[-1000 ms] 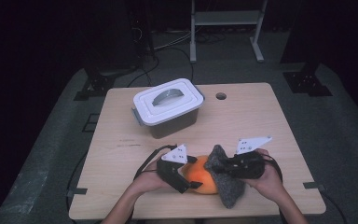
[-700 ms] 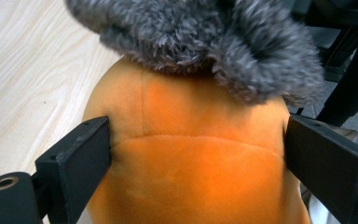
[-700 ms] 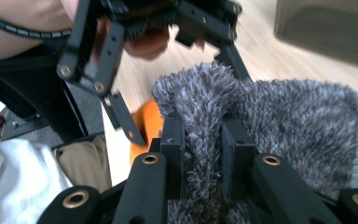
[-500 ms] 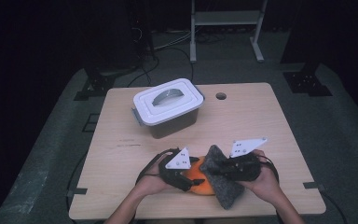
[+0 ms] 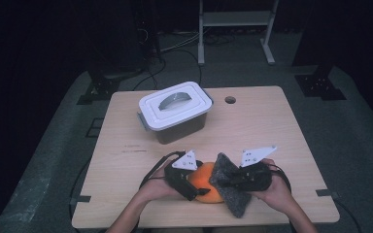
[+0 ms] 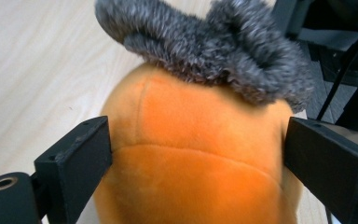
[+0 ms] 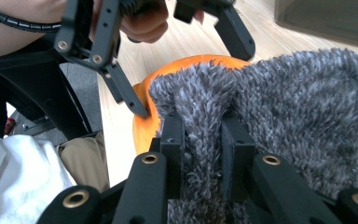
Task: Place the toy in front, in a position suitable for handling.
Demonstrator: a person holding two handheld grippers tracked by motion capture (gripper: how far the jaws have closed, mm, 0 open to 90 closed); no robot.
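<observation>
Left gripper (image 6: 196, 154) fingers perhaps wider round orange plush (image 6: 191, 154)

I see bare counter (image 5: 281, 126) open on the far right, from the round hole (image 5: 230, 100) to the right edge, and a free strip along the left edge. The lidded box (image 5: 176, 110) blocks the far middle-left. Near me, the orange plush (image 5: 206, 182) and grey cloth (image 5: 230, 187) sit packed between both tongs, leaving no gap to pass there.
</observation>
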